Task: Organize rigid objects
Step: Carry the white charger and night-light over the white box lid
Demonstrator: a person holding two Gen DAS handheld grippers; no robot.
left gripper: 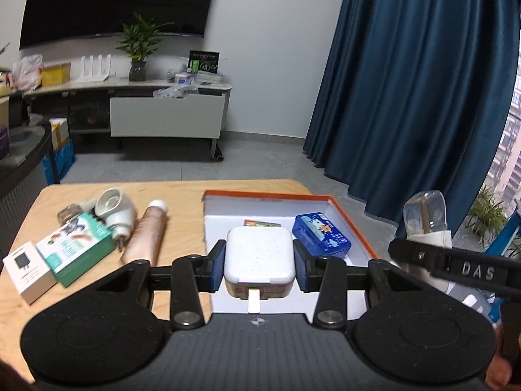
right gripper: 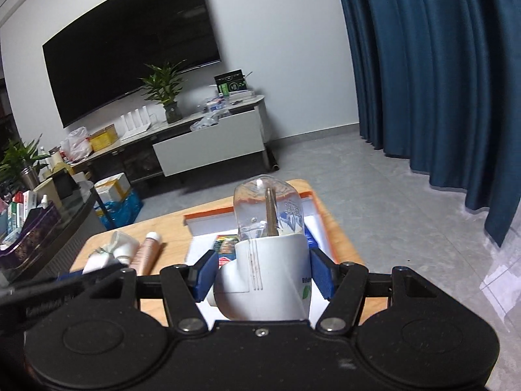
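left wrist view shows the job partway done: the orange-rimmed box point(left gripper: 355, 224) on the wooden table point(left gripper: 182, 202) already holds a blue tin point(left gripper: 320, 236) and a small colourful packet point(left gripper: 260, 223) against its back wall. the left gripper point(left gripper: 259, 265) is clamped on a white square case point(left gripper: 259, 255), carried above the box's near part, not yet set down. the right gripper point(right gripper: 264, 275) grips the white base of a plug-in device with a clear bottle point(right gripper: 267, 254), held over the box's right side.

by the look of it, several things remain outside on the left of the table: a pink tube point(left gripper: 146, 238), a white plug-in unit point(left gripper: 115, 210), a green-and-white carton point(left gripper: 76, 249) and a small white carton point(left gripper: 27, 270). free floor in the box is limited, and with both grippers loaded and close together, they could crowd each other when placing.
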